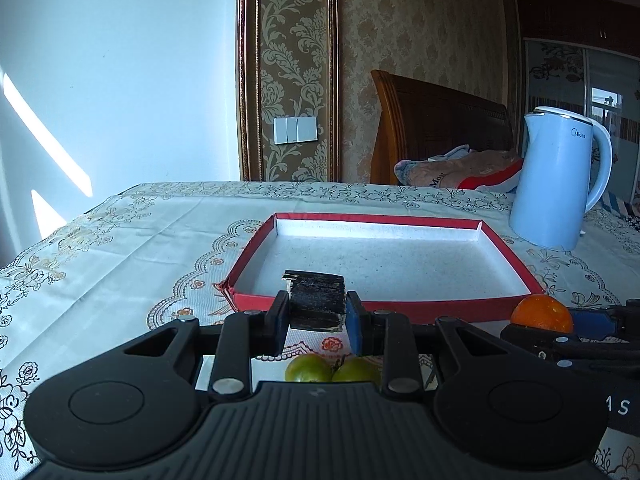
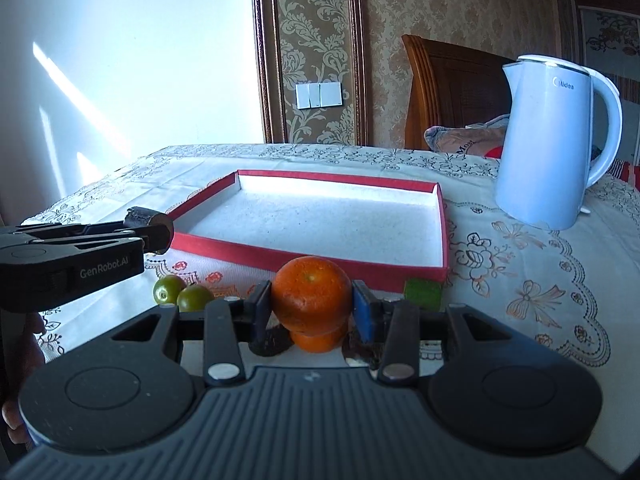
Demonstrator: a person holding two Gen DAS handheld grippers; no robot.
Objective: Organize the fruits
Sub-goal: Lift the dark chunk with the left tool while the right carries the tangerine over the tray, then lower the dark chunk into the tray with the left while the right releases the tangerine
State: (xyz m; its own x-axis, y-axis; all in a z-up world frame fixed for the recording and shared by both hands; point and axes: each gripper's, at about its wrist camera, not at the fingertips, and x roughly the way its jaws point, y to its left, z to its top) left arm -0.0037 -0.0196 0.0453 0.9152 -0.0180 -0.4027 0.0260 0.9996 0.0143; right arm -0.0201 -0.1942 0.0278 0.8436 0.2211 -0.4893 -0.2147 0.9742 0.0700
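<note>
My left gripper (image 1: 316, 314) is shut on a dark, rough stubby piece (image 1: 316, 298), held just before the near wall of the red-rimmed shallow tray (image 1: 380, 219). Seen from the right wrist, the left gripper (image 2: 154, 232) and its dark piece (image 2: 149, 218) hang by the tray's (image 2: 336, 178) left corner. My right gripper (image 2: 312, 306) is shut on an orange (image 2: 310, 290), lifted above a second orange (image 2: 316, 342) on the cloth. The held orange (image 1: 540, 314) also shows at the left wrist view's right edge. Two small green fruits (image 1: 308, 368) (image 2: 168, 289) lie on the cloth below.
A pale blue kettle (image 1: 556, 180) (image 2: 552, 140) stands right of the tray. A green cut piece (image 2: 422, 294) lies near the tray's near right corner. Dark pieces (image 2: 272, 344) lie under the right gripper. The tray's floor is bare. A hand (image 2: 20, 360) shows at the left edge.
</note>
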